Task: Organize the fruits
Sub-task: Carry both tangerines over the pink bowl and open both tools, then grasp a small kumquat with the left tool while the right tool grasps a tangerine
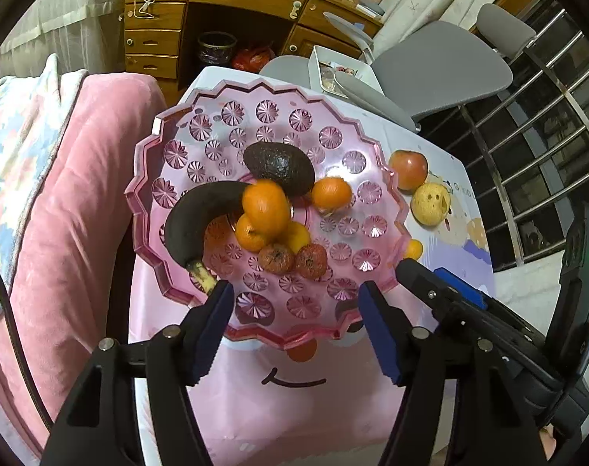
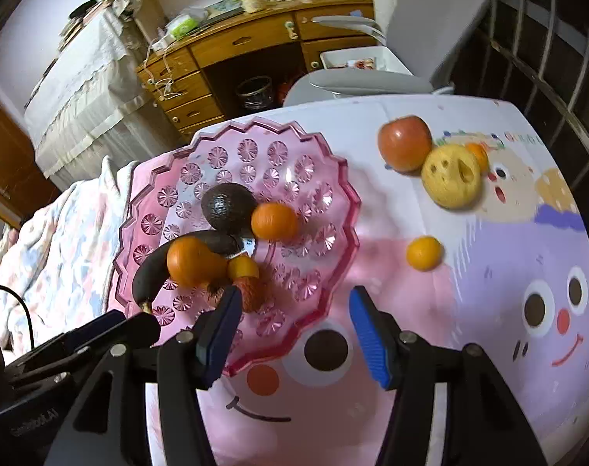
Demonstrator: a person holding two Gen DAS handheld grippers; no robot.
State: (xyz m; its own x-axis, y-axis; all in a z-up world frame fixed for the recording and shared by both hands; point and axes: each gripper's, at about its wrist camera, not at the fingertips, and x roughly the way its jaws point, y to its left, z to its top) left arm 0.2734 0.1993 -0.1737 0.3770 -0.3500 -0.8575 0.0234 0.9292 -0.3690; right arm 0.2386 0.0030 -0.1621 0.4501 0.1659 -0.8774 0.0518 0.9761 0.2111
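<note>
Desk first: it wears a cartoon-face cloth in pink and lilac, and it carries everything that matters here. To its left lies a bed with a pink cover and a flowered quilt; beyond it stand a grey chair and a wooden chest of drawers.

On the pink side of the cloth sits the pink scalloped bowl, translucent with cut star patterns. Inside it a blackened banana curves along the left, its stem end pointing toward the near rim. A dark avocado lies toward the far side, touching an orange that rides on top of the pile. Another orange sits just to the right of the avocado. Under the top orange are more small orange fruits, and nearest the rim two wrinkled reddish fruits side by side (what kind, I cannot tell).

Outside the bowl, on the right part of the desk, a red apple touches a pitted yellow fruit; a tiny orange peeks from behind that one. A small mandarin lies alone, near the bowl's right rim but apart from it.

The left hand-held gripper hovers above the near rim, jaws wide and holding nothing. The right hand-held gripper hangs just beside it over the same rim, also spread wide and empty.
</note>
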